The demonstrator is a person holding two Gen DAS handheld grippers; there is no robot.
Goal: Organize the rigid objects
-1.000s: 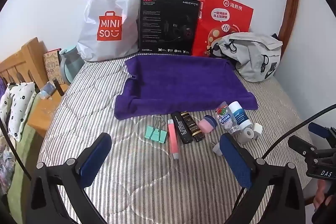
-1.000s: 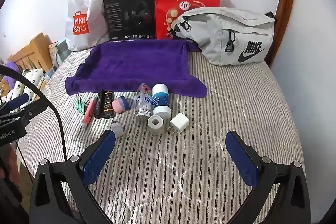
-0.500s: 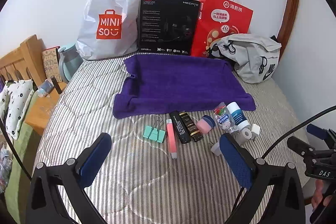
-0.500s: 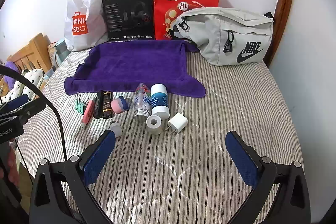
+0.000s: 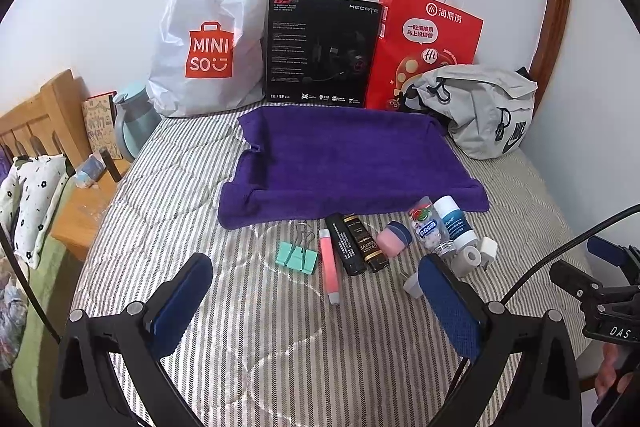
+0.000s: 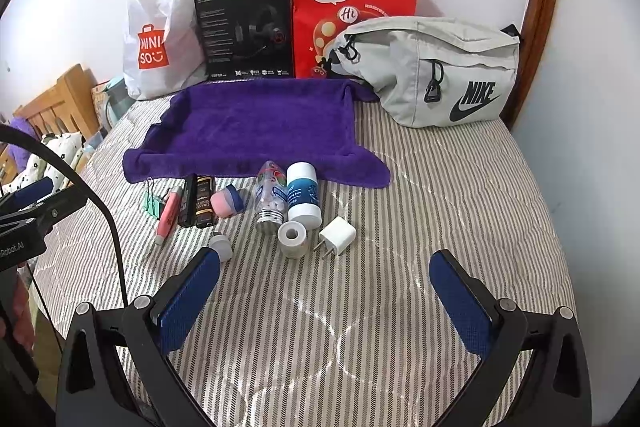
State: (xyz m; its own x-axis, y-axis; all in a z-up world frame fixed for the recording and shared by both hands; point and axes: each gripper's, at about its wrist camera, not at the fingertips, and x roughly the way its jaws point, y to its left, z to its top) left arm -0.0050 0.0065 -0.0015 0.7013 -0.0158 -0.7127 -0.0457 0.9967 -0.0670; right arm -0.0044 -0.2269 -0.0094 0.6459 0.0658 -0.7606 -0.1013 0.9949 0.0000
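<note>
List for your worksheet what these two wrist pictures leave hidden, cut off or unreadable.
1. Small white cap-like object: left view, partly behind the left gripper's blue pad; kind unclear.
2. White plastic shopping bag's contents: both views, opaque.
3. Black headset box's small print: too small.
4. Grey zipped waist bag's contents: closed.
5. Right gripper: holder's hand out of frame.

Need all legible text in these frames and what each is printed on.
"MINI SO": white plastic bag
"HECATE", "G2": black headset box; its small print is unreadable
"Hi 海底捞": red paper bag
"NIKE": grey waist bag
"GRAND": black-and-gold tube; the rest is too small to read
"DAS": right gripper's body, cut off, in the left wrist view
Bottle labels: too small to read
</note>
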